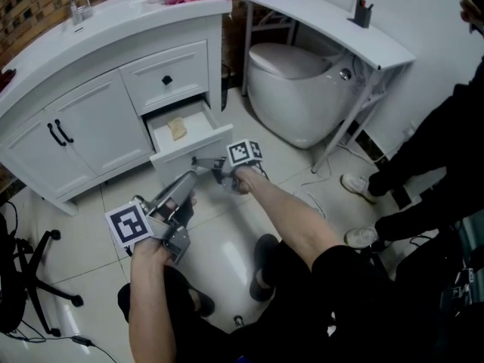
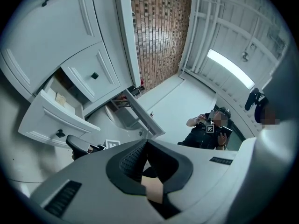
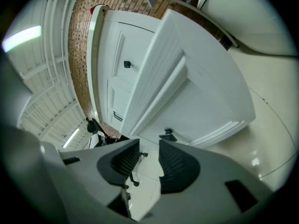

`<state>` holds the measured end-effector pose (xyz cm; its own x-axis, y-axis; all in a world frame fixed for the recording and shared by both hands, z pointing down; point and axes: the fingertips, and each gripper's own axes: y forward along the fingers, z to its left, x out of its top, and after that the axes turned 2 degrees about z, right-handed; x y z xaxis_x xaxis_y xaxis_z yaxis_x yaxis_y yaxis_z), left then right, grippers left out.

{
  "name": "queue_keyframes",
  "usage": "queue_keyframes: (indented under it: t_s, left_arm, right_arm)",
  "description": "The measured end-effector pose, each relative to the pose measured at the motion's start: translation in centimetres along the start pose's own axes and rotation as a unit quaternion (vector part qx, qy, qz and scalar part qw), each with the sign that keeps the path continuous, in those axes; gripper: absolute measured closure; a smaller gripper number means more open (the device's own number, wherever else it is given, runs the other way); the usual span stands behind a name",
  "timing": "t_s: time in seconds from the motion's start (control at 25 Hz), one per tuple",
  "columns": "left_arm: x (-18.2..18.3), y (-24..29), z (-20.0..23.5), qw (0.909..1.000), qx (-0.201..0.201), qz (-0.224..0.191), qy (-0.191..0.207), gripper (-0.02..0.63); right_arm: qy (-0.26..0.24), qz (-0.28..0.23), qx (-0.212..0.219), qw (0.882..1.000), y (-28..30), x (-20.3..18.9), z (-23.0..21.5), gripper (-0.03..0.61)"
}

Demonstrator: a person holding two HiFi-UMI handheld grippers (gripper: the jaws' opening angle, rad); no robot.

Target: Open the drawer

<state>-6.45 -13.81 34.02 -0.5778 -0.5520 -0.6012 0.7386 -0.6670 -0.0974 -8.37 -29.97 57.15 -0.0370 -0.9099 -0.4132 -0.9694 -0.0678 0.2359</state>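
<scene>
The white vanity's lower drawer (image 1: 221, 128) stands pulled out, with a small tan item (image 1: 178, 128) lying inside. Its front panel (image 3: 201, 101) fills the right gripper view, and its black knob (image 3: 168, 134) sits just past the jaw tips. My right gripper (image 1: 203, 162) (image 3: 148, 157) is by that front with a narrow gap between its pads and nothing in it. My left gripper (image 1: 189, 178) (image 2: 144, 143) hangs lower left of it, its pads touching at the tips and holding nothing. From the left gripper view the same drawer (image 2: 51, 120) shows at the left. The upper drawer (image 1: 166, 78) is closed.
A white toilet (image 1: 295, 89) stands right of the vanity under a white shelf (image 1: 325, 13). A person in black (image 1: 431, 150) stands at the right edge. A chair base (image 1: 30, 278) is at the lower left. Two cabinet doors (image 1: 83, 138) are closed.
</scene>
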Motion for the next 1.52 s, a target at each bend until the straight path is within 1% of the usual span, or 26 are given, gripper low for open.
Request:
queue_keyframes:
  t_s: [0.12, 0.28, 0.36, 0.48, 0.6, 0.76, 0.92, 1.08, 1.2, 1.36, 1.52]
  left_arm:
    - [0.4, -1.0, -0.1, 0.9999, 0.000, -0.014, -0.005, 0.624]
    - [1.3, -3.2, -0.5, 0.9992, -0.001, -0.038, -0.009, 0.624]
    - [1.7, -4.1, -0.7, 0.9988, -0.002, -0.049, -0.007, 0.624]
    - [1.8, -4.7, -1.3, 0.9985, -0.003, -0.055, 0.000, 0.624]
    - [1.5, -5.0, -1.9, 0.9984, -0.006, -0.055, -0.002, 0.624]
    - [0.3, -5.0, -2.7, 0.9990, -0.011, -0.042, 0.005, 0.624]
    - [-0.2, -4.7, -3.3, 0.9992, -0.017, -0.035, 0.005, 0.624]
    - [-0.8, -5.1, -3.6, 0.9994, -0.013, -0.029, 0.009, 0.624]
    - [-1.2, -5.2, -4.2, 0.9993, -0.019, -0.029, 0.014, 0.624]
    - [-2.0, -4.9, -4.3, 0.9996, -0.014, -0.018, 0.018, 0.624]
    - [-2.2, -4.7, -4.4, 0.9997, -0.014, -0.009, 0.016, 0.624]
  right_arm:
    - [-0.023, 0.009, 0.042, 0.999, -0.9, 0.0, 4.1, 0.434]
    - [-0.053, 0.032, 0.116, 0.991, -2.2, -1.2, 11.7, 0.434]
    - [-0.062, 0.039, 0.136, 0.988, -2.8, -2.0, 14.3, 0.434]
    - [-0.063, 0.048, 0.146, 0.986, -4.0, -3.2, 16.7, 0.436]
    - [-0.067, 0.059, 0.161, 0.983, -4.7, -4.8, 19.4, 0.436]
    - [-0.066, 0.074, 0.176, 0.979, -5.9, -7.4, 22.6, 0.436]
    - [-0.077, 0.083, 0.185, 0.976, -7.7, -9.2, 25.1, 0.436]
    - [-0.090, 0.081, 0.186, 0.975, -9.8, -11.1, 26.0, 0.436]
    - [-0.092, 0.075, 0.187, 0.975, -11.2, -12.2, 26.0, 0.436]
    - [-0.086, 0.064, 0.189, 0.976, -12.3, -12.6, 26.2, 0.436]
    - [-0.103, 0.061, 0.192, 0.974, -12.6, -12.6, 27.0, 0.436]
